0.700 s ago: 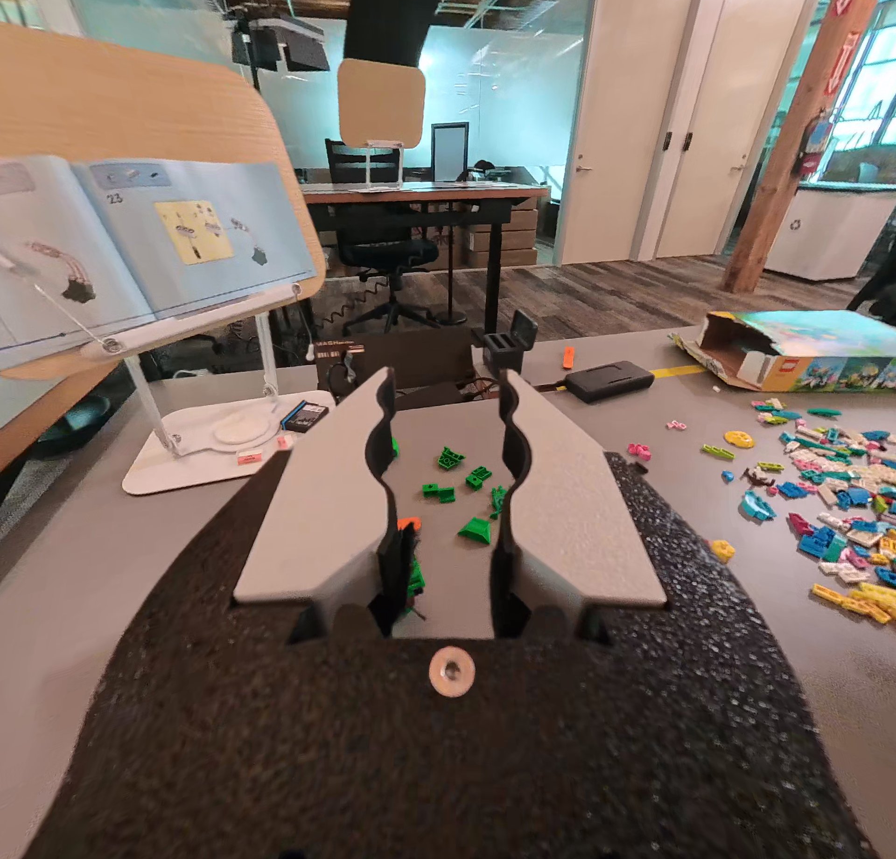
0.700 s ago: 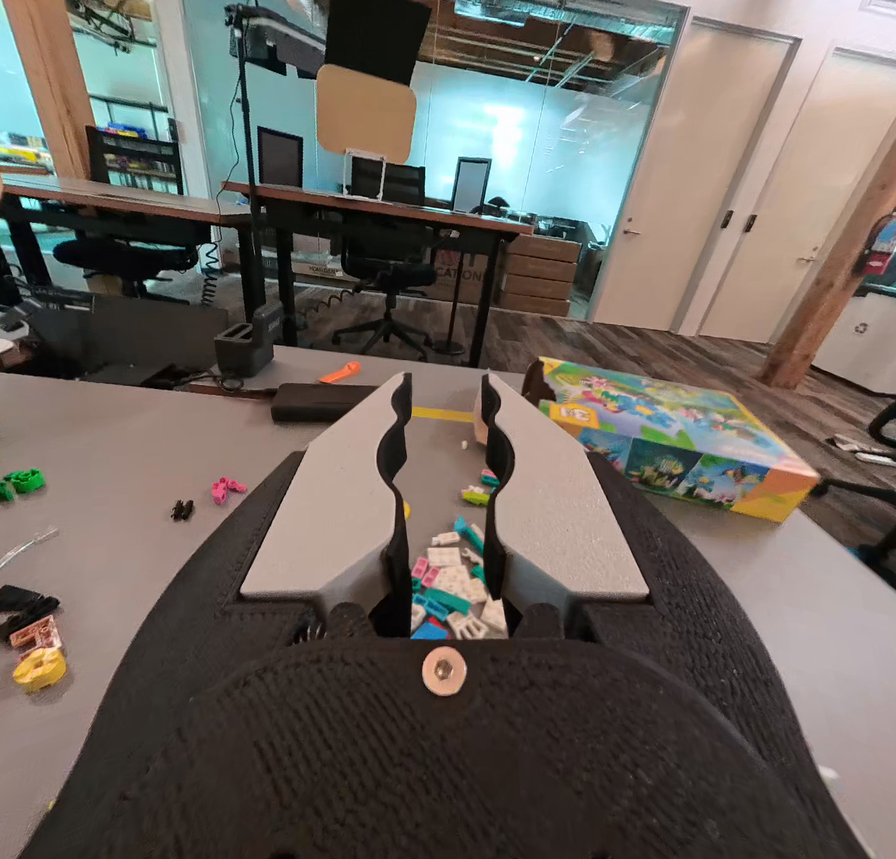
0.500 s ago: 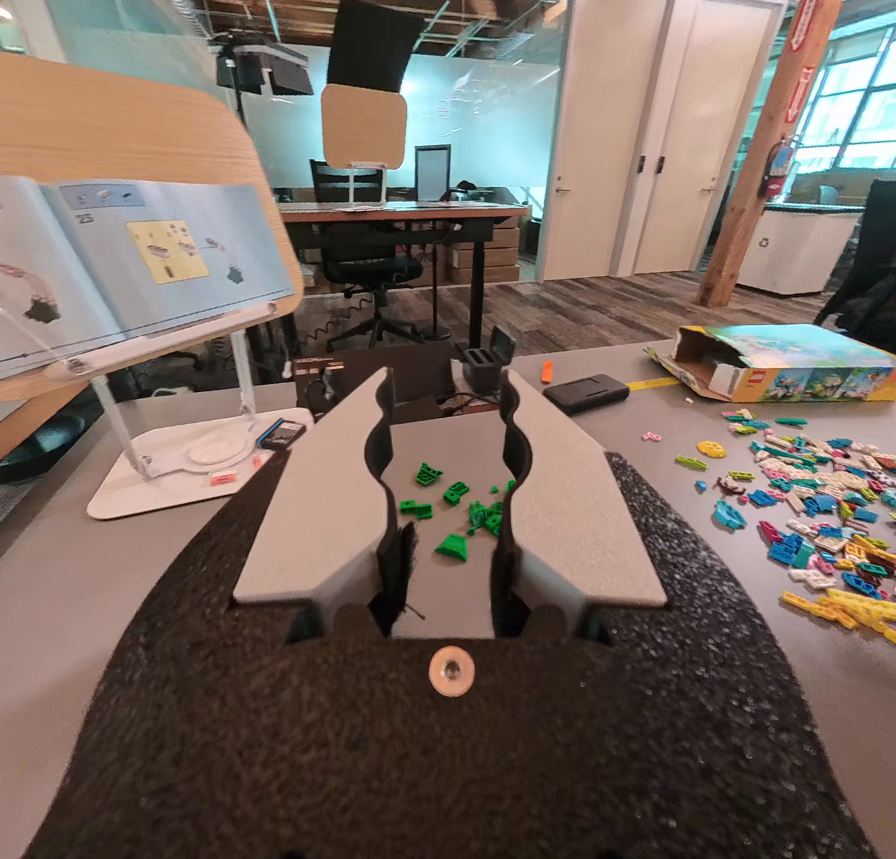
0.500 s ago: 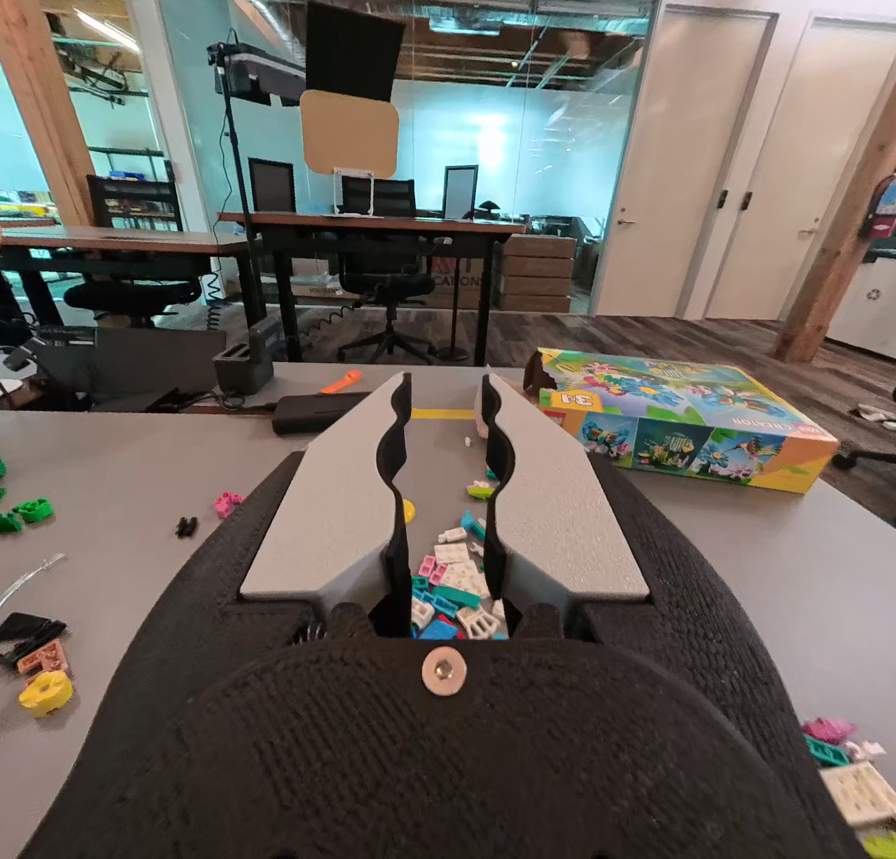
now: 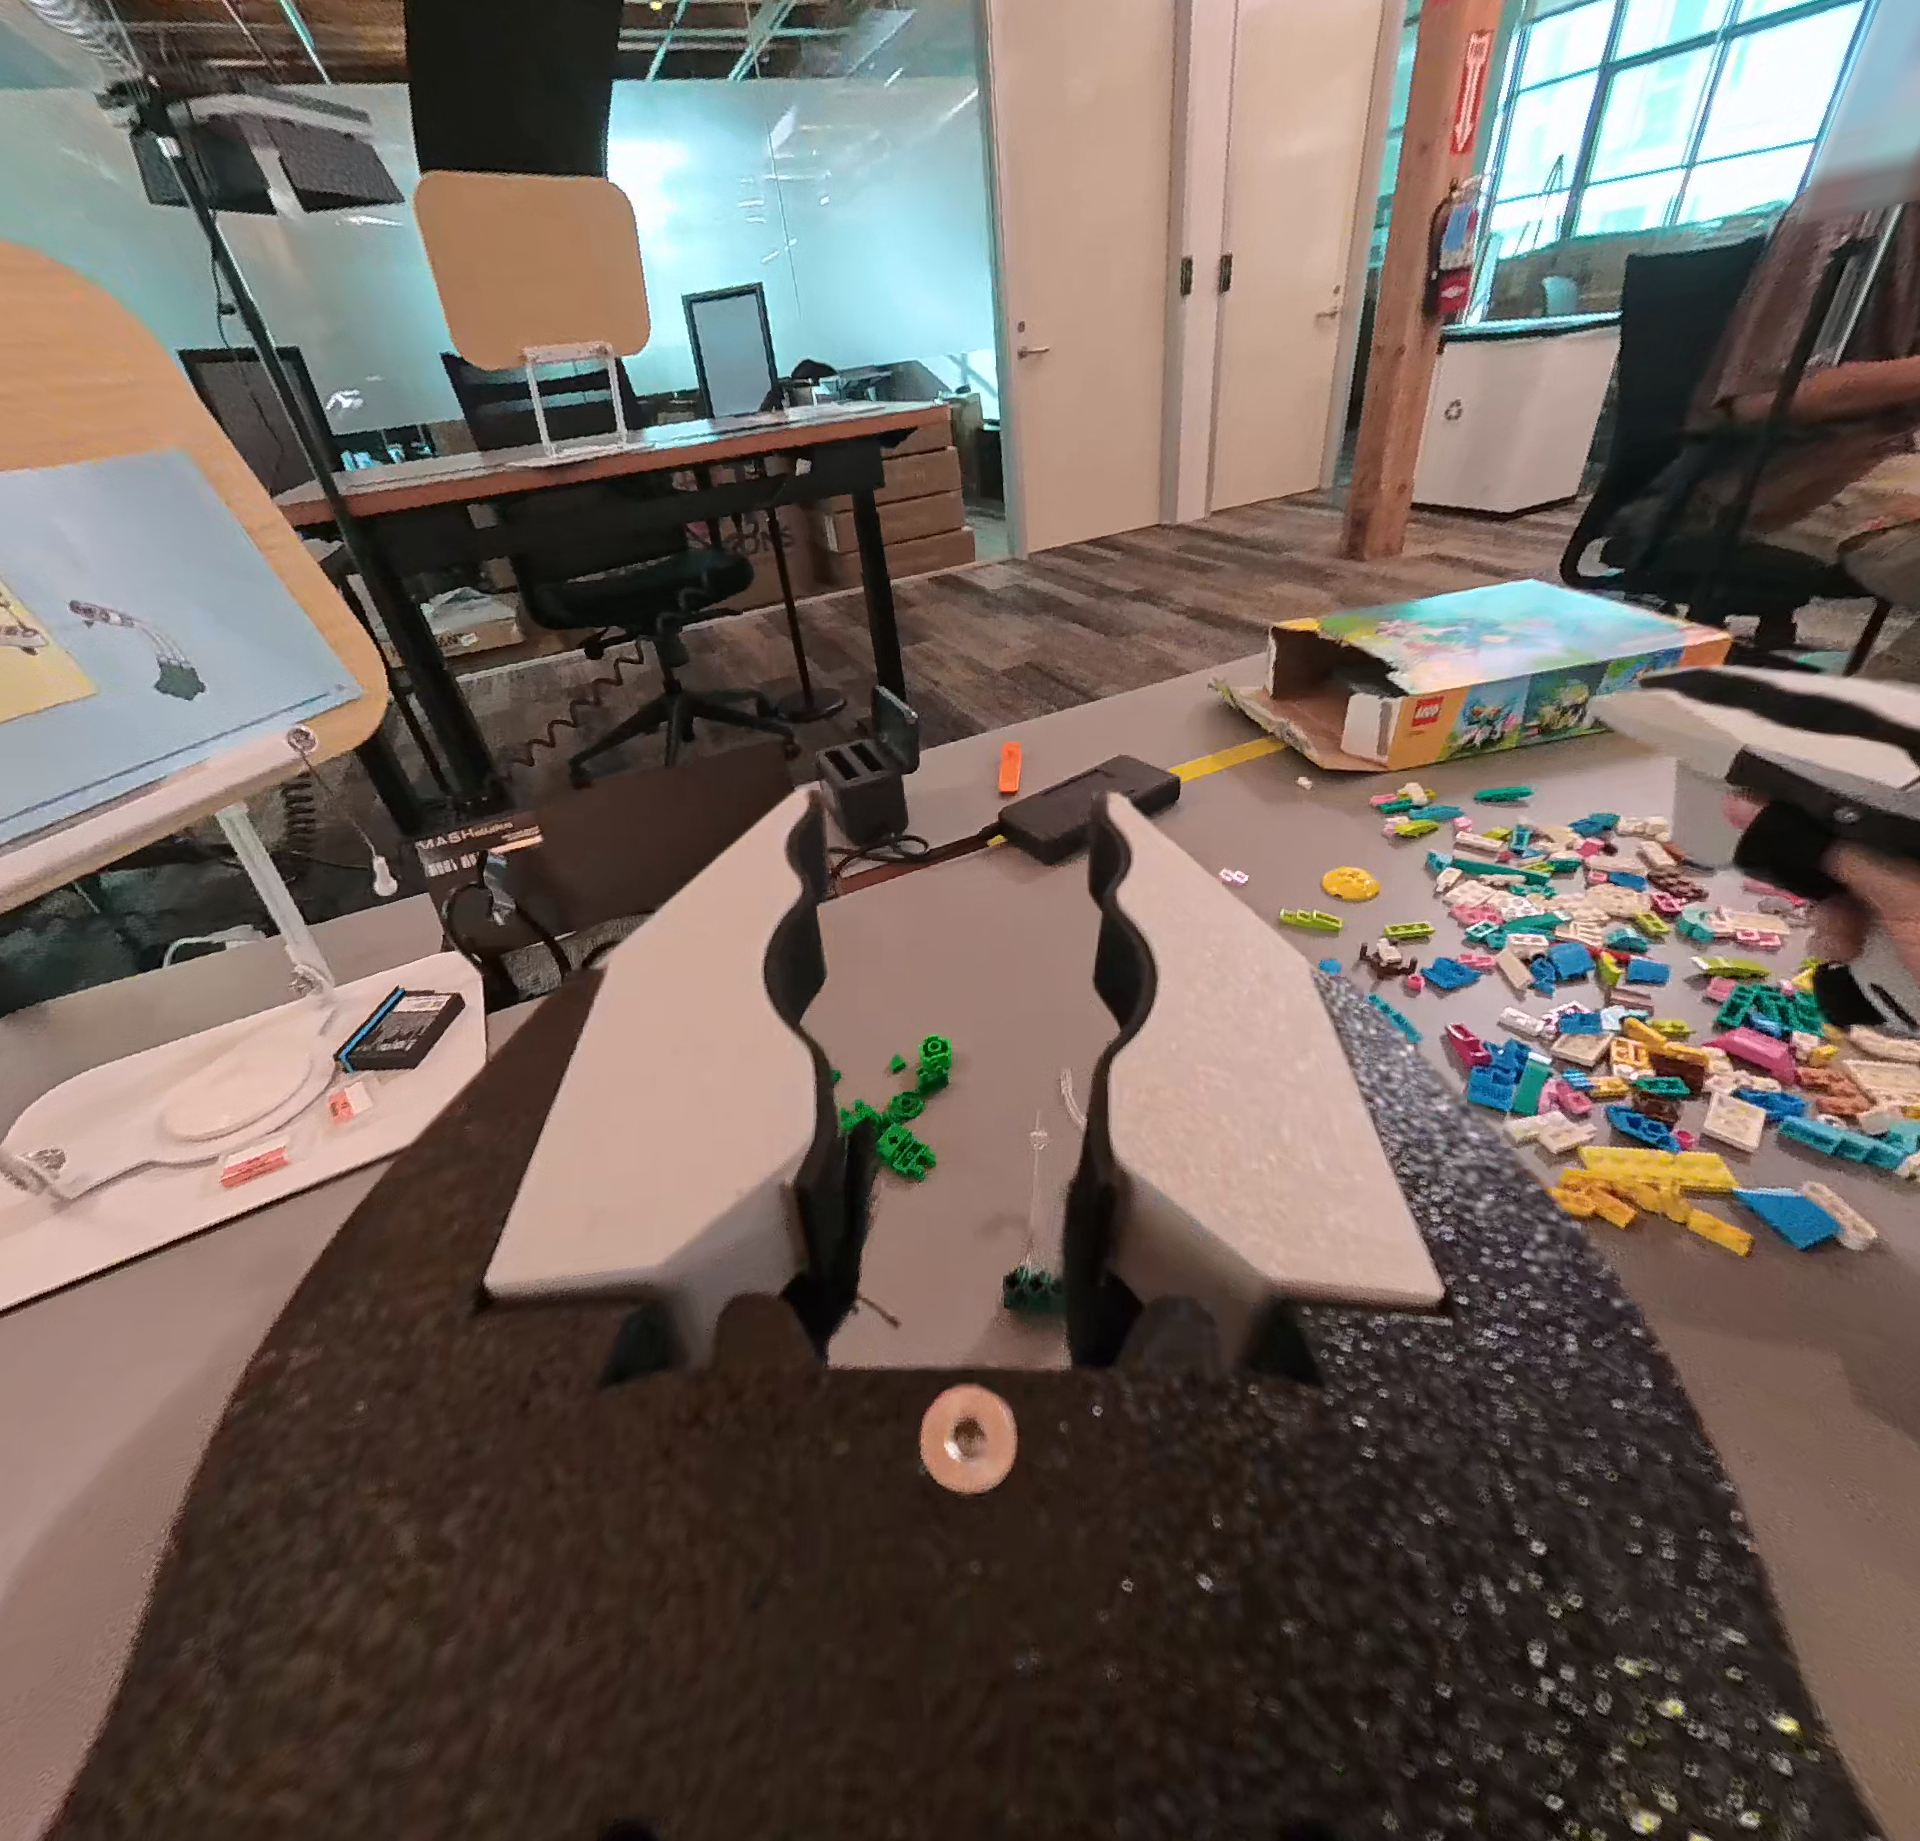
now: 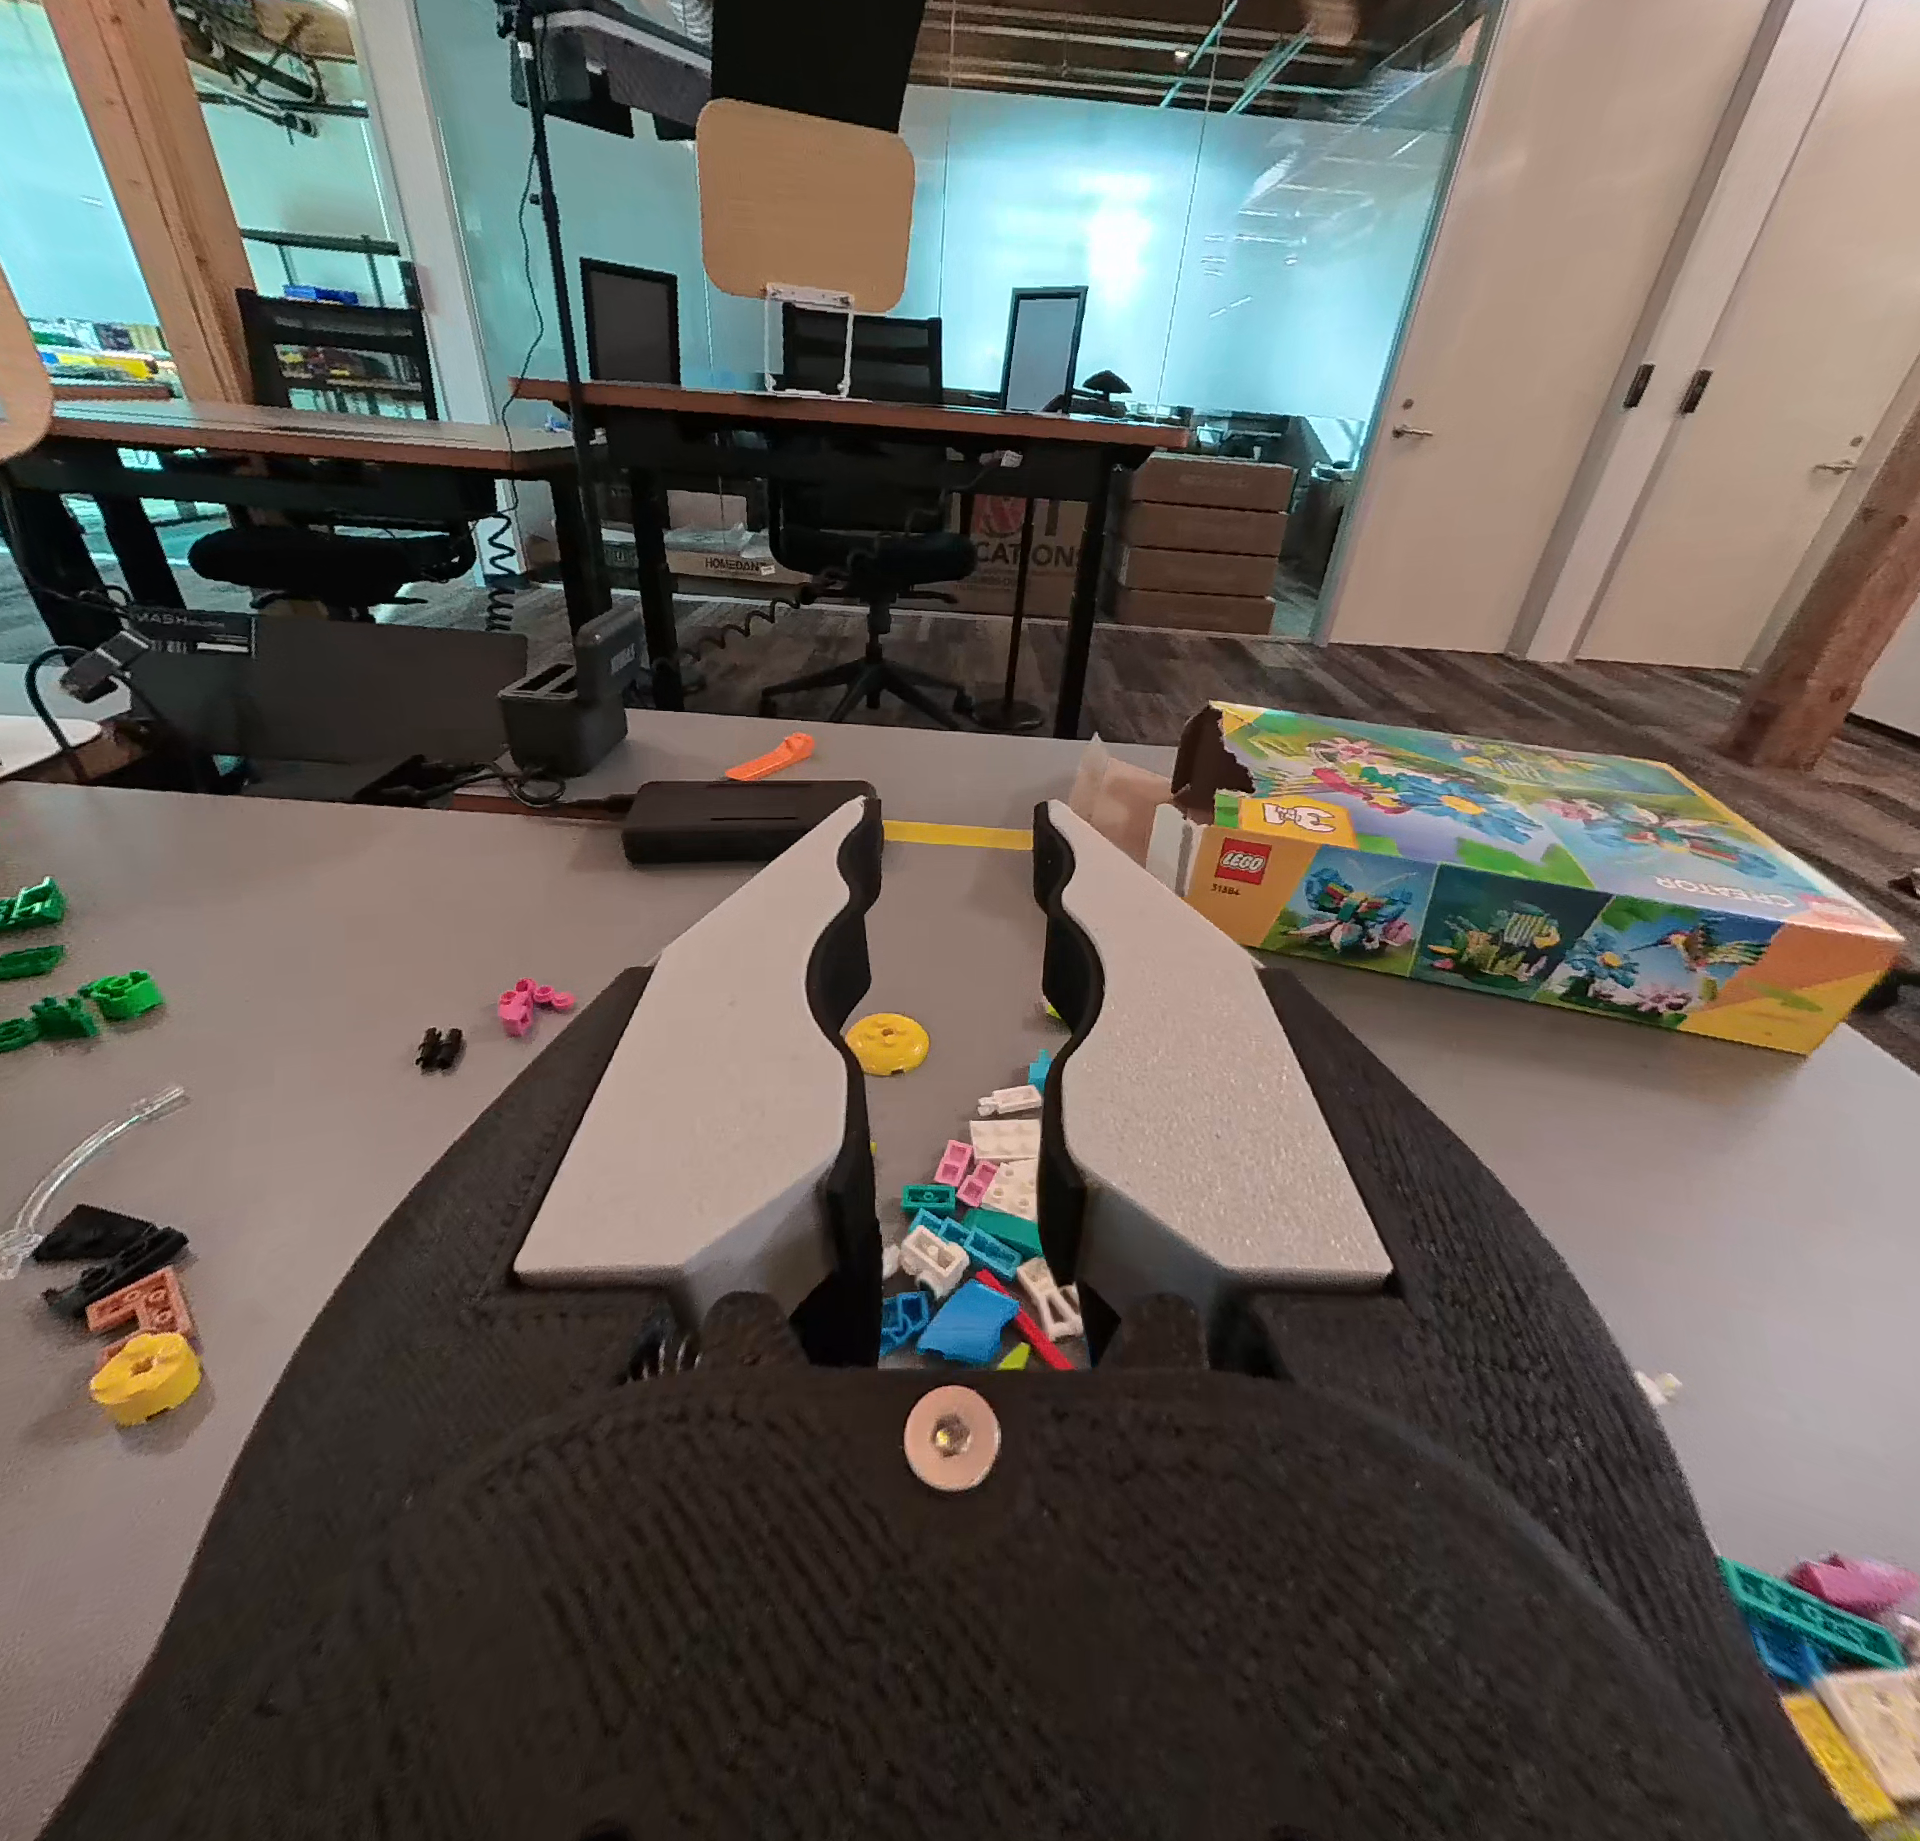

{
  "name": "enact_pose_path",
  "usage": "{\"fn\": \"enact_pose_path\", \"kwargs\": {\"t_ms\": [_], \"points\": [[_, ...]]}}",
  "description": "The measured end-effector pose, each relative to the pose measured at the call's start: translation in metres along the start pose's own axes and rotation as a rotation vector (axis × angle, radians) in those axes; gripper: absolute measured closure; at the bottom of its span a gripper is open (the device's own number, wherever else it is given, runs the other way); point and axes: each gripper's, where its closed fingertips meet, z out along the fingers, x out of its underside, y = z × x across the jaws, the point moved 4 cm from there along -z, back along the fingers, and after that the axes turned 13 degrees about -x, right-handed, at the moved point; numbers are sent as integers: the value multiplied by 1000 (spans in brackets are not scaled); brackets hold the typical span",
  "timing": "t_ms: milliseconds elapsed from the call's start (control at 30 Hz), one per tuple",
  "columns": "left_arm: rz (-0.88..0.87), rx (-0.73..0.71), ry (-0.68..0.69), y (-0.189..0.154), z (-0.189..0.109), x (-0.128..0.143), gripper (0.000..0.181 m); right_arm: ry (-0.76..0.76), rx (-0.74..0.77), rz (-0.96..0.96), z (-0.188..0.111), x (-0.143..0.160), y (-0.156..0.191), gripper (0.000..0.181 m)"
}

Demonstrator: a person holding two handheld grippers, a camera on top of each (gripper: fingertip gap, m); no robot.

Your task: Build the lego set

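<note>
Fingers of left gripper [image 5: 951, 970] and right gripper [image 6: 956, 918] both parted, empty, level above loose bricks [image 6: 982, 1230] on grey table [image 6: 312, 918].

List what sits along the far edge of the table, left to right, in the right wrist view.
Black charger dock → orange brick separator → flat black box → yellow tape strip → opened lego box.

Left wrist view: low over grey table [image 5: 1558, 1376], forward-facing | right wrist view: similarly low, apparently nearer brick pile [image 6: 987, 1241] | shared: set box [image 5: 1496, 669], far desk [image 6: 852, 420].
</note>
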Motion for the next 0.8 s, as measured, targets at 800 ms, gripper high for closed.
{"fn": "enact_pose_path", "kwargs": {"t_ms": [800], "points": [[274, 350, 380, 129, 30, 127, 97, 13, -83, -25, 12, 10, 18, 153]]}}
